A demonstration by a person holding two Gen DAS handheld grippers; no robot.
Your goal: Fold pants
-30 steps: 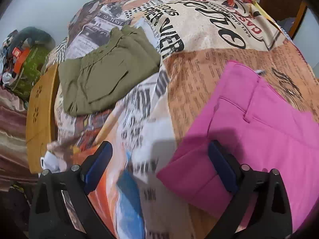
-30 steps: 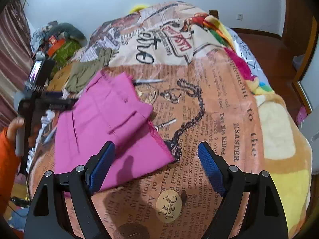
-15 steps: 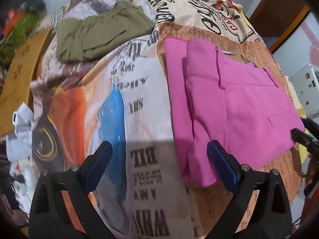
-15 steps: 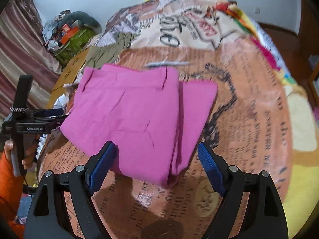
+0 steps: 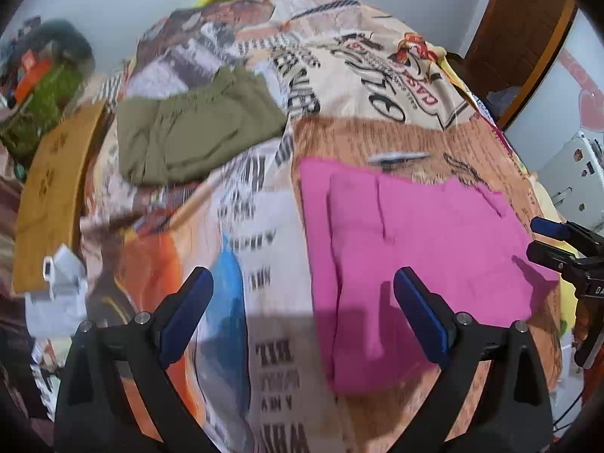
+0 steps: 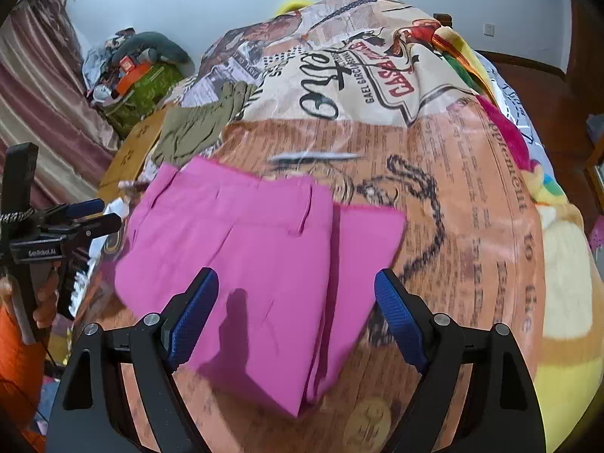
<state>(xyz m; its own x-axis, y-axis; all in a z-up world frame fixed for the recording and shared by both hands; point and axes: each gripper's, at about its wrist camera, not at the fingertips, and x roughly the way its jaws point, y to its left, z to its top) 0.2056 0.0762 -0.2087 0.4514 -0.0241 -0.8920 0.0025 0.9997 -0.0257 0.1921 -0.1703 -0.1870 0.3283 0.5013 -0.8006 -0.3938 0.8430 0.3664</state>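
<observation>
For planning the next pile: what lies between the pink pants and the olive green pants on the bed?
Only printed bedspread; the left wrist view shows pink pants and olive green pants apart.

Folded pink pants (image 6: 264, 256) lie flat on the printed bedspread (image 6: 472, 196), with bare cover open to their right and near side. Olive pants (image 5: 196, 132) sit apart beyond them, and a wooden board (image 5: 53, 196) flanks the bed's left edge.
</observation>
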